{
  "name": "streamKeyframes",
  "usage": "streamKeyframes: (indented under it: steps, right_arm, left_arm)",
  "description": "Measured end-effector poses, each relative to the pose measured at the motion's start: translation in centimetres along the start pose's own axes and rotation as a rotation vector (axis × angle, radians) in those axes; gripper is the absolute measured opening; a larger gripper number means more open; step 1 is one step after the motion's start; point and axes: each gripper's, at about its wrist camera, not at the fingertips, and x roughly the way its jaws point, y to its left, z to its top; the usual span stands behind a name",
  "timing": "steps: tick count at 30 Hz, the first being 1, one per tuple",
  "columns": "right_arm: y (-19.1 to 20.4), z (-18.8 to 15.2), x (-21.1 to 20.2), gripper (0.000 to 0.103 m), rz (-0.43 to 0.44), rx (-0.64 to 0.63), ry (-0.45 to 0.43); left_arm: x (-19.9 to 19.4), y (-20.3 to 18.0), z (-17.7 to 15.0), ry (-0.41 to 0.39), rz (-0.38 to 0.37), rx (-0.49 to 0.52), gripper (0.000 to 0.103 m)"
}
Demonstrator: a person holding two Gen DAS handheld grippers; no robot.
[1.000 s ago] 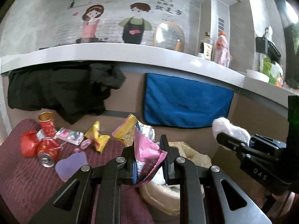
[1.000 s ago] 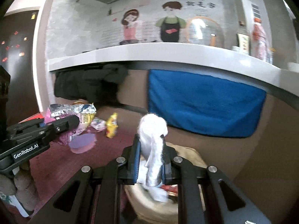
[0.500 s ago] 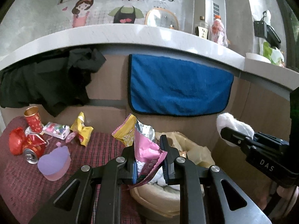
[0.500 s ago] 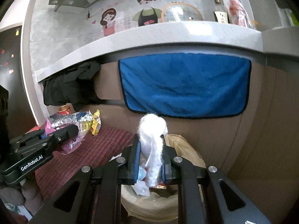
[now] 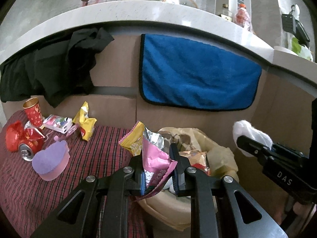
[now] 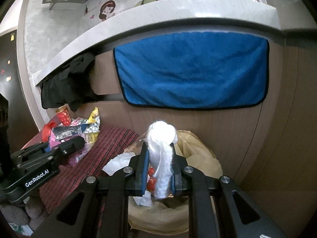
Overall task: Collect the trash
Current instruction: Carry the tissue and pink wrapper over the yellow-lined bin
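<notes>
The left gripper (image 5: 158, 166) is level, jaws clamped. The right gripper (image 6: 159, 168) sits alongside — jaws likewise pinched, both pointing forward.

Daylight glares at the upper right, beyond the tongs, leaving the foreground dim, with fisheye bending, dark corner vignetting and soft edges.

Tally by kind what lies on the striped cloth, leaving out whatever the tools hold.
Paper cup: 1
Crushed can: 1
Wrappers and packets: 3, namely red wrapper, white packet, yellow wrapper
Purple heart-shaped box: 1
Total: 6. A small pink scrap is too unclear to count.
</notes>
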Motion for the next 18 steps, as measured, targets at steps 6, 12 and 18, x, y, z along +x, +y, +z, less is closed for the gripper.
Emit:
streamKeyframes:
  steps: [6,12,18]
  right_arm:
    - [-0.6,-0.5,0.6,0.016,0.007,0.014,0.012]
    - [-1.3,-0.4,1.0,0.016,0.014,0.030,0.011]
    - [-1.5,-0.6,1.2,0.016,0.015,0.028,0.012]
  left_arm:
    - [0.8,-0.1,-0.1,0.011,0.024,0.002,0.021]
    - [1.2,-0.5,-0.2,0.018,0.013,0.011,0.021]
    - [1.7,-0.9,-0.4,0.020,-0.025,0.019,0.021]
